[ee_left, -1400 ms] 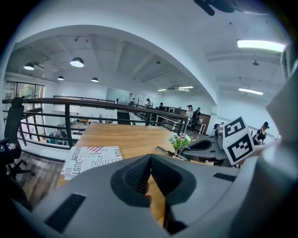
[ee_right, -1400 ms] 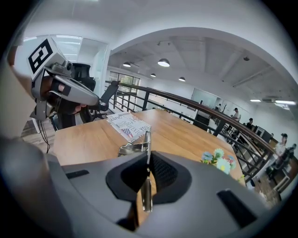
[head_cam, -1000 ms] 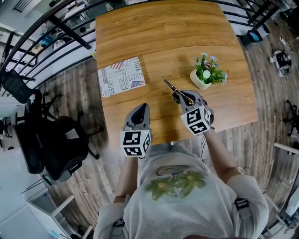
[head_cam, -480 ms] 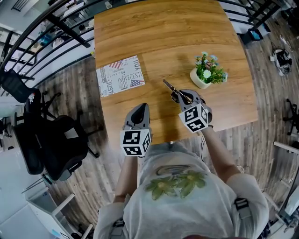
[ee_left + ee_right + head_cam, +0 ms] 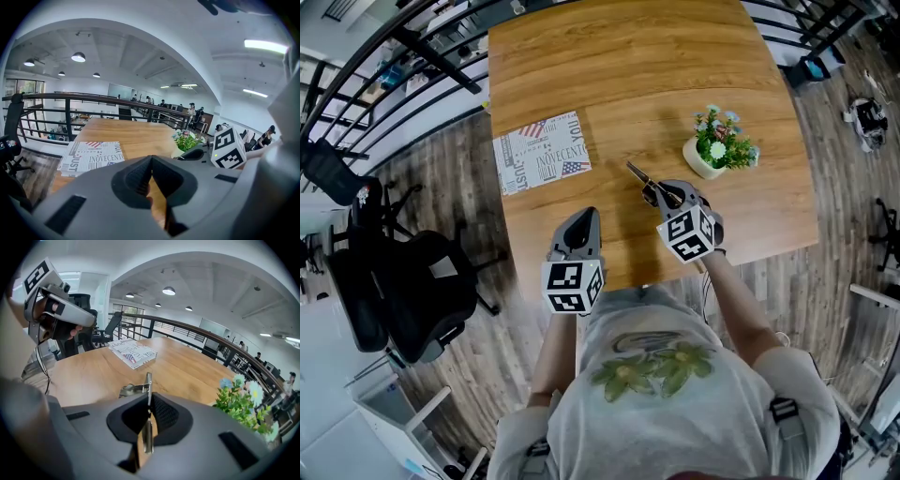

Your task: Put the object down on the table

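Metal object (image 5: pixel 637 173) is pinched edge-on in right tool (image 5: pixel 661 193), low over counter (image 5: pixel 628 75); contact unclear. Not yet released, so set-down and release are judged left. Left tool (image 5: pixel 581 219) pressed together, empty.

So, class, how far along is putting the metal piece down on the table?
Done: nothing; the metal piece is not on the table yet. In hand: the right tool is shut on it, over the wood beside the potted plant. To do: lower it, let go. The left tool is shut, empty.
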`<state>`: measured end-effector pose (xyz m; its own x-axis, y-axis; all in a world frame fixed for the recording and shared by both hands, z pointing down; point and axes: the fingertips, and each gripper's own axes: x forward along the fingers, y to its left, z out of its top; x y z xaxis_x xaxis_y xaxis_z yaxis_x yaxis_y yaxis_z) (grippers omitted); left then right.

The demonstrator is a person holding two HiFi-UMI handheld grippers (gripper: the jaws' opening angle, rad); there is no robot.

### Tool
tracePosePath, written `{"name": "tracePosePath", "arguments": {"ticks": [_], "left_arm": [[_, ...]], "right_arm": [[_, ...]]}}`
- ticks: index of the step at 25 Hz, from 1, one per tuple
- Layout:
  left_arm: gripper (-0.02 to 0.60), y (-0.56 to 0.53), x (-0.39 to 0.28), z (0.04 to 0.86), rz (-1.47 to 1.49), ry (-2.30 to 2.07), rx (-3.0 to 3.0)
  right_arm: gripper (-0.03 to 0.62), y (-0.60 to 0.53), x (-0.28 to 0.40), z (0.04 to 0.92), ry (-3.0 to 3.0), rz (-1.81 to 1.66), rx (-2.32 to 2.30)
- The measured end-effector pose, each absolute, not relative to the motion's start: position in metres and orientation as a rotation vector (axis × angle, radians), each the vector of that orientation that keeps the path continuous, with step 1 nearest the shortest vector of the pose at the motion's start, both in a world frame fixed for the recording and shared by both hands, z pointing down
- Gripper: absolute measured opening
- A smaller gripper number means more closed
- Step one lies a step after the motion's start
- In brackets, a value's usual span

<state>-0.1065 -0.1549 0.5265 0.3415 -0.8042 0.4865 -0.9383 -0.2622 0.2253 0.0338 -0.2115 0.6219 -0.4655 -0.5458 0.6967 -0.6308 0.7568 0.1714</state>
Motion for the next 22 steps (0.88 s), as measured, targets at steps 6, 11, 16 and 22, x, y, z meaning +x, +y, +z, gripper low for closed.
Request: {"name": "tracePosePath", "arguments": {"ticks": [6,11,16,22], "left_arm": [[0.015,-0.157,-0.107,0.528,0.386,-1.516,2.134],[0.014,-0.160,-0.108,0.531,0.391,-1.512,2.130],[0.014,-0.163,-0.108,0.532,0.398,-1.506,2.129],[0.014,-0.163,-0.106,0.535,0.402,-1.495,2.131]], "right_arm": [[0.008,-0.212,0.034,0.632,-2.154,0.153,0.856],[0.008,-0.213,0.035,0.641,-2.135,0.160,0.848],[0.008,-0.216,0.036,0.646,-2.119,0.160,0.846],[0.008,-0.216,0.038,0.654,-2.103,0.157,0.844]]}}
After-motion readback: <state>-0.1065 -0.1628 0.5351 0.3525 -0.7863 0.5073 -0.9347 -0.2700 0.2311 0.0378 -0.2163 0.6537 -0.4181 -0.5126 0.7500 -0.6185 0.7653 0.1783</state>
